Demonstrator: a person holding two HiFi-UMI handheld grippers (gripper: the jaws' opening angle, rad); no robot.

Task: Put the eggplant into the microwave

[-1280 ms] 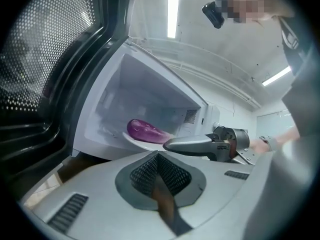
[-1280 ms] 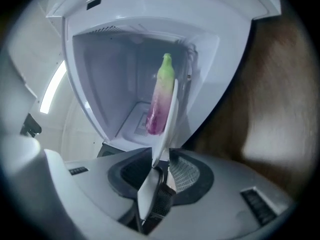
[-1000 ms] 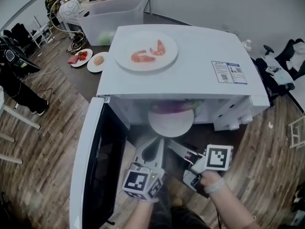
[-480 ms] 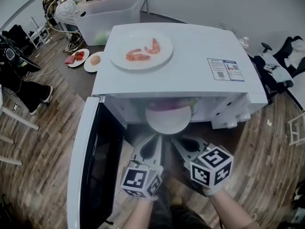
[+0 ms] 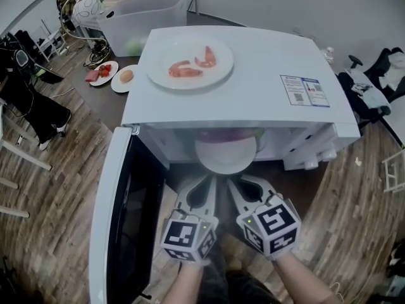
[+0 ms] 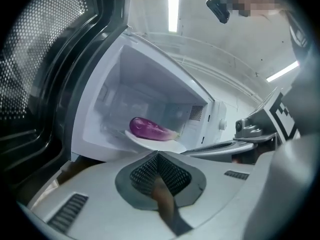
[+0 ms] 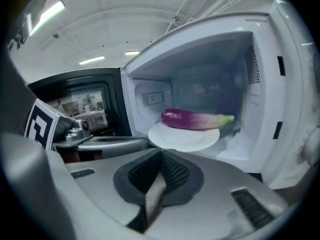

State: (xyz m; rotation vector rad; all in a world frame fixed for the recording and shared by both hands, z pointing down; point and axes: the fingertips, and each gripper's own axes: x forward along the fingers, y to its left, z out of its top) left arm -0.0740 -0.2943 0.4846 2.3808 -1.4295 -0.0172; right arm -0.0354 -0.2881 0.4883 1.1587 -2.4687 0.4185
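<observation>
Atop microwave (image 5: 266, 106): shrimp plate (image 5: 218, 76); eggplant (image 7: 192, 119) inside on dish (image 7: 182, 137), door (image 5: 120, 233) open; L gripper (image 5: 211, 183), R gripper (image 5: 233, 185) clenched empty.

eggplant (image 7: 192, 119) on plate (image 7: 182, 138) | plate in microwave (image 5: 266, 62) | door (image 5: 123, 220) at left

Soft, even light falls from ceiling strip lights (image 6: 173, 6), which burn out to white glare in both gripper views. It leaves the top of the microwave (image 5: 253, 87) bright, while its cavity and the open door (image 5: 136, 220) at near left lie in shadow. All three views bow strongly at the edges, the gripper views darken to black corners, and the left gripper (image 6: 158, 156) and right gripper (image 7: 160, 154) look soft and out of focus up close.
</observation>
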